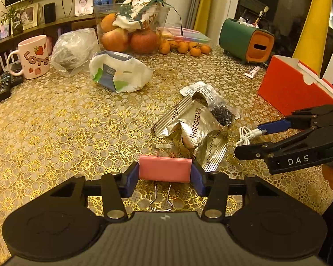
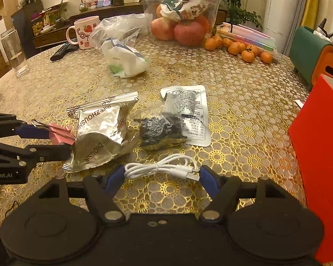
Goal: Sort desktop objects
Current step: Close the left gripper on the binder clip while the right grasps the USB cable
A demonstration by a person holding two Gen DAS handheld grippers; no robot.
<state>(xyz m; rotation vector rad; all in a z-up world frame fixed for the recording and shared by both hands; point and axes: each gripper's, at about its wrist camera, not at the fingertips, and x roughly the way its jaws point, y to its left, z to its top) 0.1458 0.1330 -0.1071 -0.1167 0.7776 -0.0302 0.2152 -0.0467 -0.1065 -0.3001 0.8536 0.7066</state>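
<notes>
My left gripper [image 1: 165, 173] is shut on a pink binder clip [image 1: 165, 169], its wire handles pointing back at the camera; the clip also shows in the right wrist view [image 2: 60, 134] beside the silver foil snack bags [image 2: 100, 133]. My right gripper [image 2: 161, 174] is open, its blue fingertips either side of a coiled white USB cable [image 2: 164, 168] that lies on the gold-patterned table [image 2: 244, 110]. In the left wrist view the right gripper [image 1: 253, 140] sits at the cable [image 1: 247, 136]. A torn packet with dark contents [image 2: 166, 130] lies past the cable.
An open red box [image 2: 322, 155] stands at the right. A green and orange holder [image 1: 244, 40], a fruit tub [image 1: 131, 28], small oranges [image 1: 184, 47], plastic bags [image 1: 119, 73], a mug [image 1: 33, 57] and a remote [image 1: 4, 86] line the far side.
</notes>
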